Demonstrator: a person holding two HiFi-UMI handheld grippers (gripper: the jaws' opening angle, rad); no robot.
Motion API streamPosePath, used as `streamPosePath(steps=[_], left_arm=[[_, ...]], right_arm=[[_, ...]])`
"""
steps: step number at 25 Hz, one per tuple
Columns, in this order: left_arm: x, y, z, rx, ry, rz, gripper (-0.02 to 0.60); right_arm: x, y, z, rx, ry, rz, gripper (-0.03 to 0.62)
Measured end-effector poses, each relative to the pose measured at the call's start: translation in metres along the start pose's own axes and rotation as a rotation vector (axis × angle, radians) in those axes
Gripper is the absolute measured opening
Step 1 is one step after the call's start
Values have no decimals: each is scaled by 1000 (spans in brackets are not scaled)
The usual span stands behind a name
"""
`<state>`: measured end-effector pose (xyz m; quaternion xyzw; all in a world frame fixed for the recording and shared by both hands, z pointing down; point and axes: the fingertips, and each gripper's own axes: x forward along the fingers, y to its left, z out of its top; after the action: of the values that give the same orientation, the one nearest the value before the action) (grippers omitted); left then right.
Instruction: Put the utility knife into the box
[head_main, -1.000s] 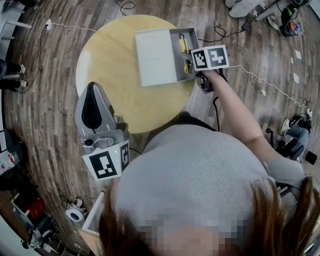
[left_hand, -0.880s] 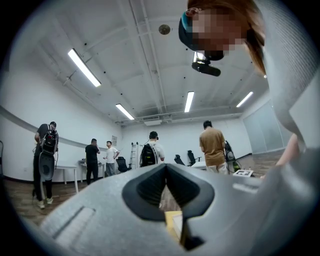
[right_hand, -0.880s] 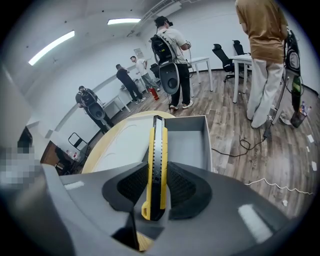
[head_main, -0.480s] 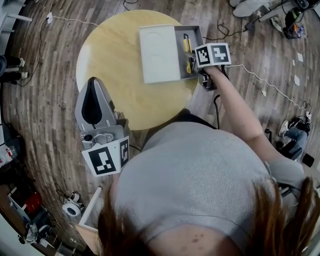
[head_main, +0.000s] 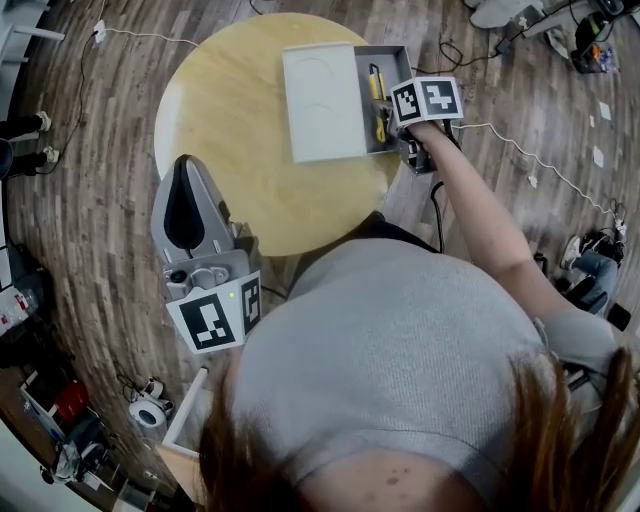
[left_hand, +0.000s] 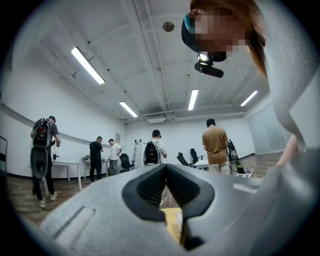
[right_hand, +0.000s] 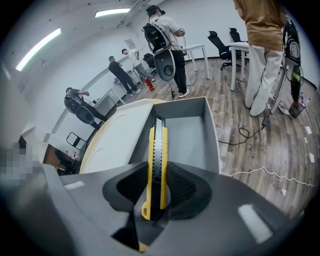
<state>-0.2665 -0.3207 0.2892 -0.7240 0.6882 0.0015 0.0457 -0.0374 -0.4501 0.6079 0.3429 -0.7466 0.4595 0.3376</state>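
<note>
The utility knife (right_hand: 156, 160) is yellow and black, and my right gripper (right_hand: 157, 189) is shut on its rear half. The blade end points out over the open grey box (right_hand: 187, 132). In the head view the knife (head_main: 377, 100) hangs over the box (head_main: 391, 62) at the round table's far right, under the right gripper's marker cube (head_main: 427, 100). The box's white lid (head_main: 322, 100) lies flat beside it on the left. My left gripper (head_main: 186, 178) is held near the table's left front edge, pointing upward, shut with nothing in it (left_hand: 167, 172).
The round wooden table (head_main: 225, 120) bears only the box and lid. Cables (head_main: 520, 160) run over the wooden floor on the right. Several people stand among desks and chairs farther back in the room (left_hand: 216, 142).
The head view has shifted a little. My right gripper stays at the box with the knife in it, and my left gripper keeps its place.
</note>
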Motion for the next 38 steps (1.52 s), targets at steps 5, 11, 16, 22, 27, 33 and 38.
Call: streamPosePath(steps=[5, 11, 16, 22, 27, 33, 38], left_arm=[[-2, -2, -2, -3, 0, 4, -5], [-1, 1, -4, -10, -7, 3, -5], [0, 1, -1, 0, -26, 3, -5], [-3, 9, -6, 1, 5, 25, -5], [-4, 11, -6, 2, 4, 38, -5], [-6, 17, -7, -2, 9, 59, -5], [-8, 17, -5, 0, 7, 68, -5]], right_arm=[[3, -7, -6, 12, 29, -10, 121], [9, -6, -6, 31, 46, -11, 121], [15, -10, -9, 27, 76, -20, 121], [19, -11, -13, 29, 100, -29, 121], [22, -15, -14, 44, 124, -43, 121], [29, -16, -17, 38, 175, -74, 121], [29, -17, -18, 41, 193, -72, 121]])
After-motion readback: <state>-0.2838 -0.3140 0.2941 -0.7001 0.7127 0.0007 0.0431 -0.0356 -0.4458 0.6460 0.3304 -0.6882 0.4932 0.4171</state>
